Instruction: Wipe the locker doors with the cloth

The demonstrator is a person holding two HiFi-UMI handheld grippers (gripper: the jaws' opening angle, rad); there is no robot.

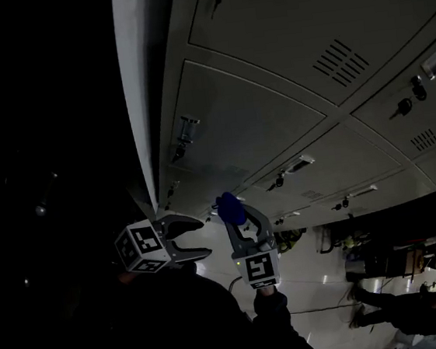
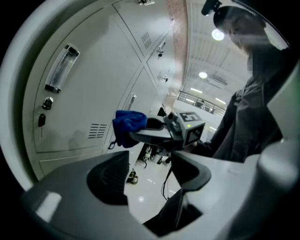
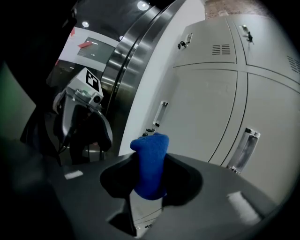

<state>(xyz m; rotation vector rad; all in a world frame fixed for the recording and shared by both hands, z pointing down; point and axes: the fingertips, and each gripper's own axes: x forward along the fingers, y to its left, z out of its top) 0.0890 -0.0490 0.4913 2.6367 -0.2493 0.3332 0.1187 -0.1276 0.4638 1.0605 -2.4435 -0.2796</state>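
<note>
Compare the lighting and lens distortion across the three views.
Head view: dim, left half nearly black. Left gripper view: brighter, ceiling lamps glaring, locker doors bowed. Right gripper view: evenly lit doors, black corners, blue cloth sharp.

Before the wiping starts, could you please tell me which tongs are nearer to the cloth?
Right. The right tongs are shut on the cloth, which sticks out past their tips. The left tongs stand open and empty beside it, not touching it.

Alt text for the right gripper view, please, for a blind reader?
A bunched blue cloth is clamped between the dark grey jaws of the right gripper, in front of pale grey metal locker doors. The left gripper shows at left.
</note>
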